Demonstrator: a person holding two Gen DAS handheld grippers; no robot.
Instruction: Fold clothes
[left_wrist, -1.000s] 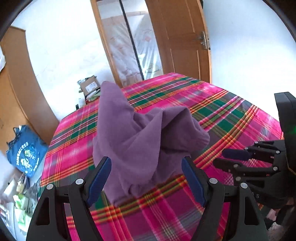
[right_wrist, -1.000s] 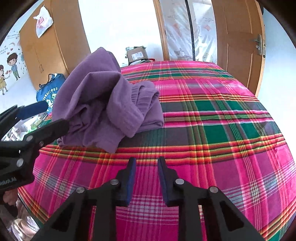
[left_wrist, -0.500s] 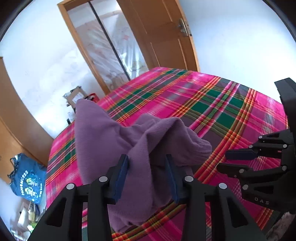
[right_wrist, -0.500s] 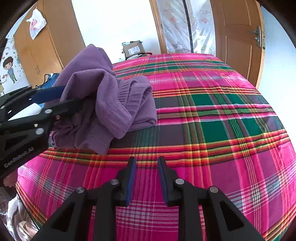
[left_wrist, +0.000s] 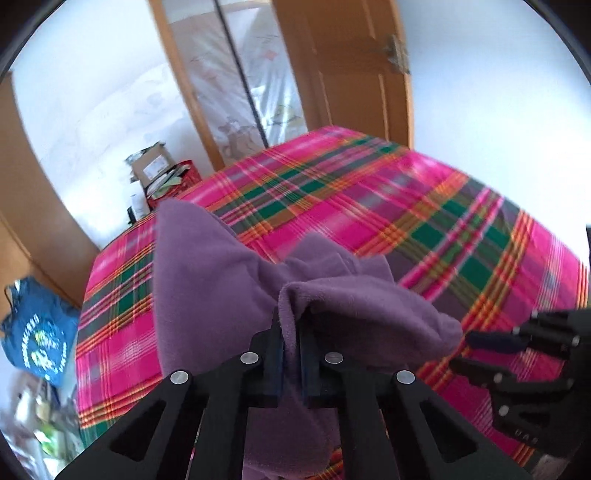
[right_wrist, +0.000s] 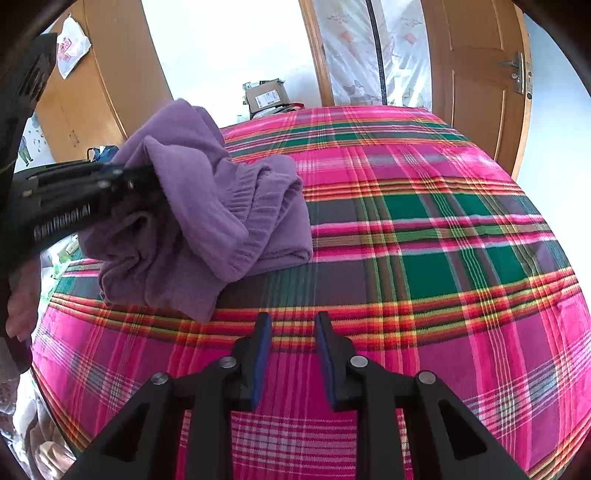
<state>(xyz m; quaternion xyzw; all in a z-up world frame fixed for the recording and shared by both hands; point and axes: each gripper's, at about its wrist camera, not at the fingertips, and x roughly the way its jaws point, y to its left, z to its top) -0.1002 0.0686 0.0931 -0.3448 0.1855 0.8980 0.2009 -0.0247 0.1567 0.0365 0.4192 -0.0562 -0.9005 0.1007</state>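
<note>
A crumpled purple fleece garment (left_wrist: 207, 280) lies on a bed under a pink, green and orange plaid blanket (left_wrist: 369, 206). My left gripper (left_wrist: 291, 332) is shut on a fold of the purple garment, and cloth bulges over its black fingers. In the right wrist view the same garment (right_wrist: 207, 214) is heaped at the bed's left side, with the left gripper (right_wrist: 147, 181) biting into it from the left. My right gripper (right_wrist: 291, 332) hovers over bare blanket (right_wrist: 443, 240) near the front edge, its blue pads apart with nothing between them. That gripper also shows at the right edge (left_wrist: 480, 339) of the left wrist view.
A wooden door (right_wrist: 480, 92) and a plastic-covered doorway (right_wrist: 369, 55) stand beyond the bed's far end. A cardboard box (right_wrist: 266, 96) sits on the floor there. A blue bag (left_wrist: 37, 343) and clutter lie left of the bed, by a wooden wardrobe (right_wrist: 99, 92).
My left gripper moved forward into the purple garment and went from wide open to shut on a fold of it. The right gripper stayed where it was, equally open.
</note>
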